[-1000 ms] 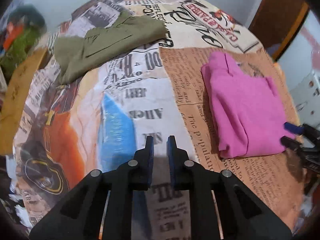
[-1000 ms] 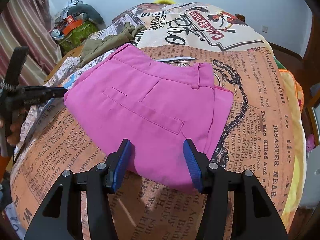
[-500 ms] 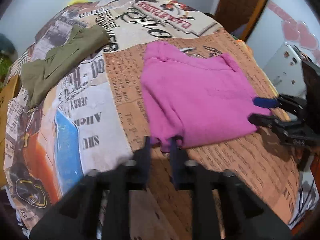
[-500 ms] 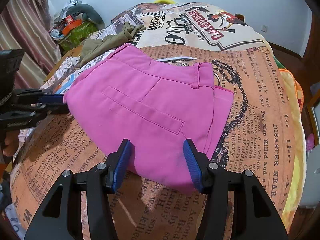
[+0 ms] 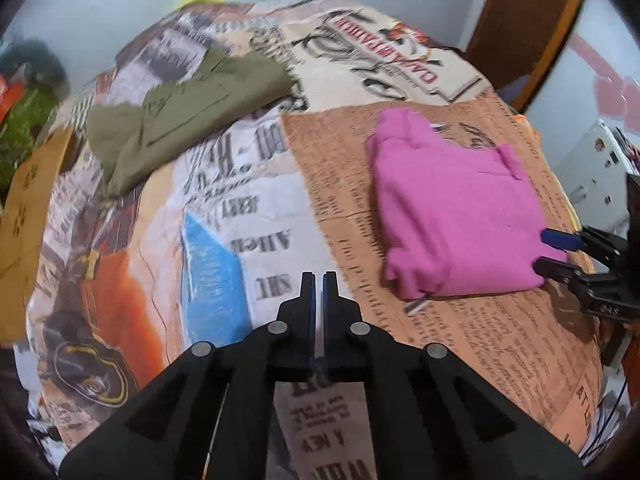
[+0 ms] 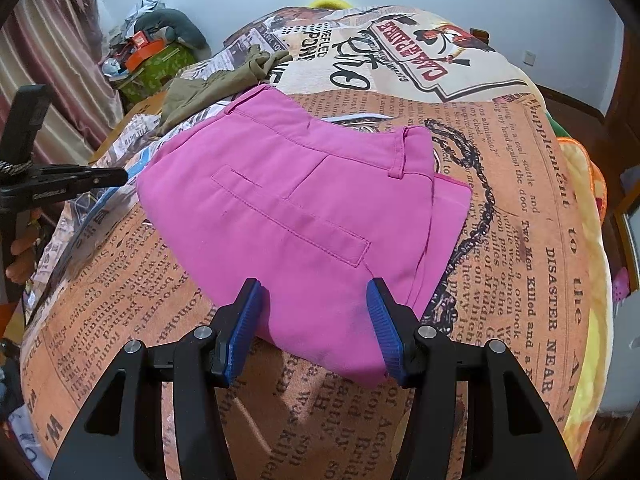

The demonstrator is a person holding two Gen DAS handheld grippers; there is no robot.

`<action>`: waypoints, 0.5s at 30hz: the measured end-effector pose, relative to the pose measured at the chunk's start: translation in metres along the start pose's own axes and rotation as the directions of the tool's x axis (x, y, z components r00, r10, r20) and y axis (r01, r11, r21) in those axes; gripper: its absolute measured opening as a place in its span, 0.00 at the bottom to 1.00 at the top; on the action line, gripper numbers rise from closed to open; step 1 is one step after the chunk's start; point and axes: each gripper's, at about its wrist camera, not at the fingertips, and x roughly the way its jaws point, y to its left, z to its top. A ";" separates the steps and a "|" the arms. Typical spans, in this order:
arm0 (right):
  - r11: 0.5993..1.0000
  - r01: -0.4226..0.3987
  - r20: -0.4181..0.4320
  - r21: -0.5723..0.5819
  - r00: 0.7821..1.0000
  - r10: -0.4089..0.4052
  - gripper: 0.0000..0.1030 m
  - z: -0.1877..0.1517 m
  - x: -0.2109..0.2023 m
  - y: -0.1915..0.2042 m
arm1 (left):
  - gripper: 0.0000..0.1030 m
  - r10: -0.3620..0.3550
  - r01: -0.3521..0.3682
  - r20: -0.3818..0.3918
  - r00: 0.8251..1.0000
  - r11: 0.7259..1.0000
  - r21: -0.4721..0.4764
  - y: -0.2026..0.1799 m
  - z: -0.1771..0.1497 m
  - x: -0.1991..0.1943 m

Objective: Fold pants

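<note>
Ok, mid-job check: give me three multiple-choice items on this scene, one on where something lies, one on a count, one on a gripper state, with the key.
1. Where does the folded pink pair of pants lie?
A. on the newspaper-print bedspread
B. on the floor
C. on a chair

2. How many garments lie on the bedspread?
A. one
B. two
C. four

3. How do the jaws of the left gripper stand?
A. wide open
B. clamped on the pink pants
C. shut on nothing

Key:
1 A, the pants rest flat on the printed cover.
2 B, the pink pants and a crumpled olive-green garment farther back.
3 C, its fingers meet over bare bedspread, apart from the pants; the right gripper stands open at the pants' near edge.
</note>
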 end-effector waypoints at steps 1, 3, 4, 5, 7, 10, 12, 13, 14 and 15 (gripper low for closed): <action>1.000 0.001 0.000 0.003 1.000 -0.001 0.49 0.000 0.000 0.000 | 0.03 -0.003 0.003 0.001 1.000 1.000 0.015 -0.006 0.001 -0.001; 1.000 0.003 -0.002 0.015 1.000 -0.003 0.49 0.001 -0.001 0.000 | 0.06 -0.018 0.018 -0.001 1.000 0.999 0.037 -0.018 0.005 -0.002; 1.000 0.004 -0.005 0.019 1.000 -0.004 0.49 0.001 -0.002 0.000 | 0.08 -0.025 0.025 0.000 1.000 0.999 0.046 -0.023 0.007 -0.002; 1.000 0.004 -0.008 0.024 1.000 -0.004 0.49 0.002 -0.003 0.000 | 0.11 -0.028 0.028 0.001 1.000 0.998 0.055 -0.028 0.010 -0.002; 0.999 0.004 -0.007 0.037 1.000 -0.004 0.49 0.004 -0.008 -0.001 | 0.15 -0.036 0.036 0.010 0.999 0.996 0.082 -0.042 0.017 -0.001; 0.999 0.007 0.014 0.046 1.000 -0.008 0.49 0.005 -0.014 -0.003 | 0.22 -0.065 0.064 0.015 0.998 0.993 0.104 -0.058 0.027 0.005; 0.998 0.013 0.023 0.058 1.000 -0.014 0.49 0.005 -0.016 -0.006 | 0.23 -0.085 0.084 0.002 0.996 0.989 0.121 -0.069 0.033 0.015; 0.998 0.015 0.021 0.065 1.000 -0.017 0.49 0.005 -0.014 -0.008 | 0.24 -0.085 0.085 -0.008 0.996 0.988 0.128 -0.072 0.033 0.020; 0.997 0.019 0.015 0.071 1.000 -0.020 0.49 0.004 -0.012 -0.010 | 0.24 -0.066 0.069 -0.027 0.997 0.988 0.137 -0.077 0.033 0.030; 0.997 0.022 -0.002 0.077 1.000 -0.022 0.49 0.002 -0.007 -0.012 | 0.24 -0.051 0.057 -0.042 0.998 0.989 0.140 -0.079 0.033 0.039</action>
